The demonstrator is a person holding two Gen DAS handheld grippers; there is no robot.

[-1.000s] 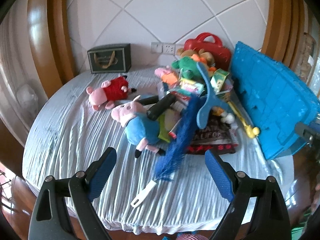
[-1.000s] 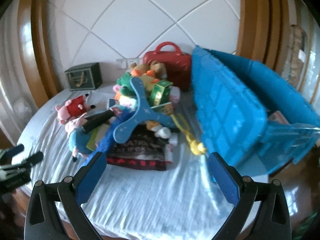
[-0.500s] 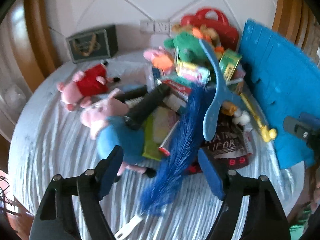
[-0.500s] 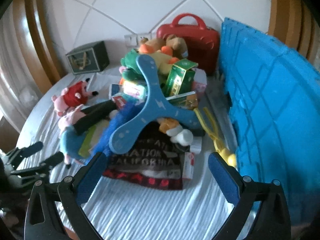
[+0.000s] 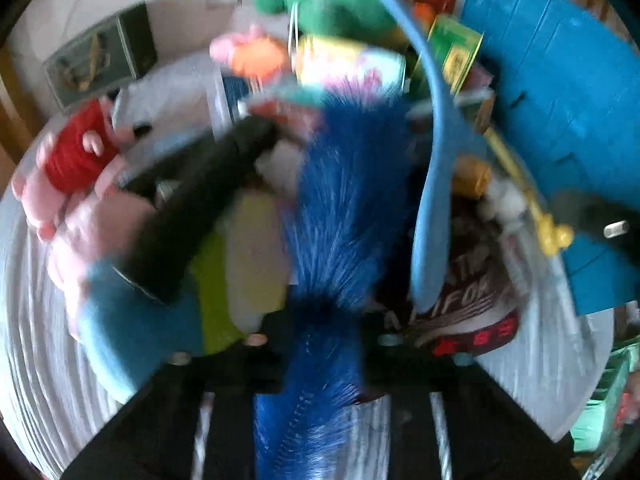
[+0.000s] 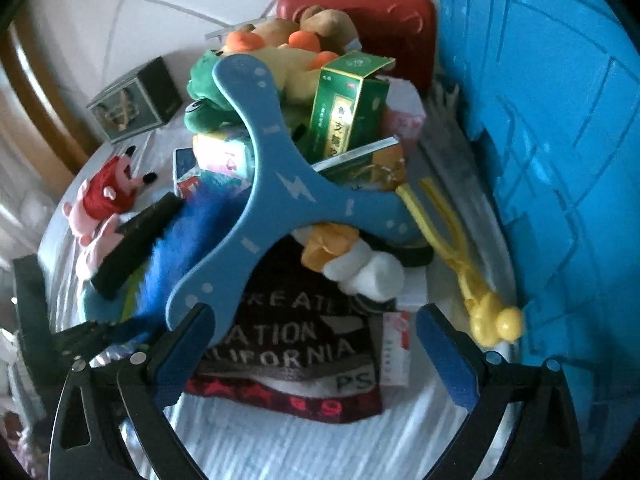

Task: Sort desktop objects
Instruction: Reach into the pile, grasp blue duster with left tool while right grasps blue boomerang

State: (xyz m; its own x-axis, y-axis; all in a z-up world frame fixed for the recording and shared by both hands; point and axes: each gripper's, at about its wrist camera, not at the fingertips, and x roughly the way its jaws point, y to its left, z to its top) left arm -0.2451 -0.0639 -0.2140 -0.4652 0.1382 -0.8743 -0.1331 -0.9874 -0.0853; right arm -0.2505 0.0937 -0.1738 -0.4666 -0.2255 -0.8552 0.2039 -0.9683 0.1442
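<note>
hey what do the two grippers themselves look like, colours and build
The right gripper has black open-frame plastic arms with silver pivot screws and ribbed blue pads on its fingers. The left gripper looks the same black, but blur hides its details. No cables or sleeves show.

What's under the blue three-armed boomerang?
Under the boomerang: dark printed towel, blue feather duster, small yellow-and-white plush. Whatever lies below its hub is covered.

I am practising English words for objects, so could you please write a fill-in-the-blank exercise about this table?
1. The left gripper is shut on the blue ____.
2. The three-armed boomerang is coloured ____.
3. The right gripper is ____, holding nothing.
4. The suitcase behind the pile is ____.

Missing words: duster; blue; open; red
</note>
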